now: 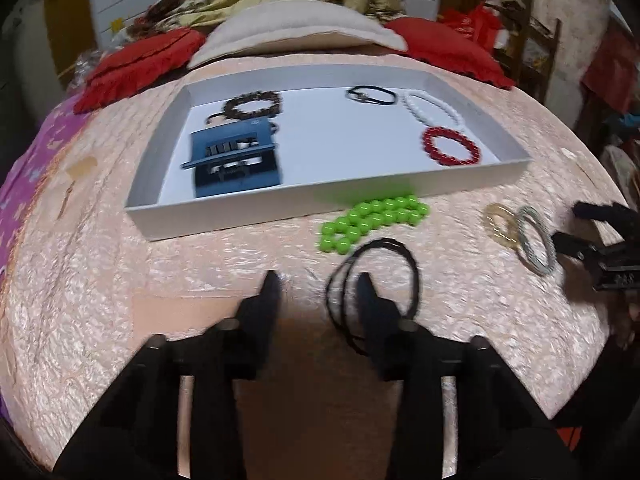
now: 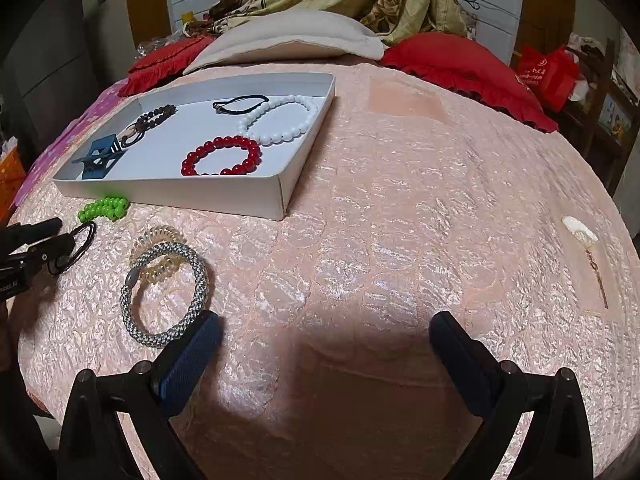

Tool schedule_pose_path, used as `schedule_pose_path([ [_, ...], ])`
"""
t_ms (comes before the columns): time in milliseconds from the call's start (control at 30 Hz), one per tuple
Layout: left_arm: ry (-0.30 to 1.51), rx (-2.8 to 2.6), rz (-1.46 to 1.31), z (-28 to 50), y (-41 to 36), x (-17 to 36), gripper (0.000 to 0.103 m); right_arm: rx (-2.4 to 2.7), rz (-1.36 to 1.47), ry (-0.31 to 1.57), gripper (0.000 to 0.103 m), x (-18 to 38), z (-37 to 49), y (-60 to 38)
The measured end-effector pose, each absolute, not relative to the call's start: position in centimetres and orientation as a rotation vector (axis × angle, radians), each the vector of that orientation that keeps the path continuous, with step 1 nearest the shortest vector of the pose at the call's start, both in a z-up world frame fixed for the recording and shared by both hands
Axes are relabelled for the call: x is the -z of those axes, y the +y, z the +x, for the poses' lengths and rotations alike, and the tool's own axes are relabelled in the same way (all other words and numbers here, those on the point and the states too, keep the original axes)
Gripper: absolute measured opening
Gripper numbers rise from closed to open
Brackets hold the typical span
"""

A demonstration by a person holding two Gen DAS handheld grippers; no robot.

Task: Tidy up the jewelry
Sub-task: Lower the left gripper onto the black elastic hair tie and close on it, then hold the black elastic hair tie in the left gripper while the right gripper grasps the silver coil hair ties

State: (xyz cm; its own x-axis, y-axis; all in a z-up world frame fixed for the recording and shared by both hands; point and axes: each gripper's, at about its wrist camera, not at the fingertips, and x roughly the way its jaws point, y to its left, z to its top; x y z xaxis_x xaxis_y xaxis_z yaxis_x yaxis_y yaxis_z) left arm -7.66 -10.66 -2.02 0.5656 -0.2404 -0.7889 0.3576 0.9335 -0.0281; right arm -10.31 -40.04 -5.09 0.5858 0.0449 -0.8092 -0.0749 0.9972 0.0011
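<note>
a pink bed (image 2: 400, 220) carries a white tray (image 2: 224, 196), green beads (image 2: 104, 207), two hair ties (image 2: 164, 280), a black cord (image 1: 376, 280) and pillows (image 2: 460, 60).

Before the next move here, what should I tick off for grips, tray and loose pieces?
1. Left gripper pinching the black hair tie: not ok, the jaws stand apart and the loop only circles one finger.
2. Right gripper open and empty: ok.
3. Bare floor left in the white tray: ok.
4. Green bead bracelet inside the tray: not ok, it lies on the bedspread.
5. Braided bracelet clear of the coil tie: not ok, they overlap.
</note>
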Motion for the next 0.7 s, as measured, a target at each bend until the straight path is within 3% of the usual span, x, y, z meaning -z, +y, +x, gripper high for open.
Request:
schedule_pose_path([
  [200,0.931,0.449,0.101,-7.9,-10.5,1.8,0.004,-0.074,-0.035,0.969,0.103,5.1,-10.1,-40.1],
  [300,0.928,0.464,0.065,-8.0,-9.8,1.4,0.003,-0.086,-0.034,0.95,0.092,4.5,-10.4,-40.2],
  [433,0.9,0.455,0.032,-7.9,-9.1,0.5,0.003,-0.168,0.019,0.848,0.09,2.5,-11.3,-40.2],
  [700,0.869,0.446,-0.024,-7.6,-8.4,-0.5,0.003,-0.289,-0.11,0.878,0.056,3.6,-10.6,-35.7],
])
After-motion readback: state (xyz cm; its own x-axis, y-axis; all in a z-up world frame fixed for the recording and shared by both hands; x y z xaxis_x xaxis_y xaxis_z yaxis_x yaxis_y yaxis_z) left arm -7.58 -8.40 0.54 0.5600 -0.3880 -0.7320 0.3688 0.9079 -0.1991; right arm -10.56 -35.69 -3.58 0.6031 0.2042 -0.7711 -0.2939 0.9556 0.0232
